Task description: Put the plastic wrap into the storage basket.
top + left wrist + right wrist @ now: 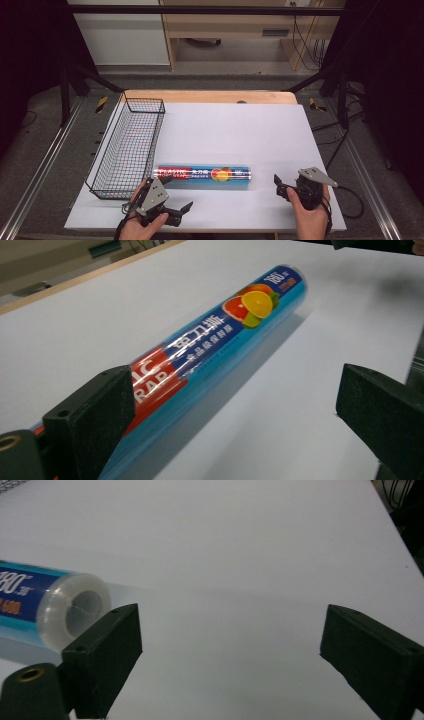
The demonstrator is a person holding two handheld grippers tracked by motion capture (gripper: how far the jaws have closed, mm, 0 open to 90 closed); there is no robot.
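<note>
A roll of plastic wrap (202,175) with a blue, red and fruit-print label lies on its side on the white board (235,130), near the front. My left gripper (176,194) is open at the roll's left end, just in front of it. In the left gripper view the roll (220,335) runs away from beside the left jaw, and nothing lies between the jaws of the gripper (235,415). My right gripper (280,187) stands open just off the roll's right end. In the right gripper view the roll's clear end (70,610) sits behind the left jaw of that gripper (235,650).
A black wire basket (127,145) stands along the board's left side, close to the roll's left end. The wooden table edge (210,96) runs behind the board. Black frame posts (342,95) rise at both far sides. Bare board stretches beyond the roll.
</note>
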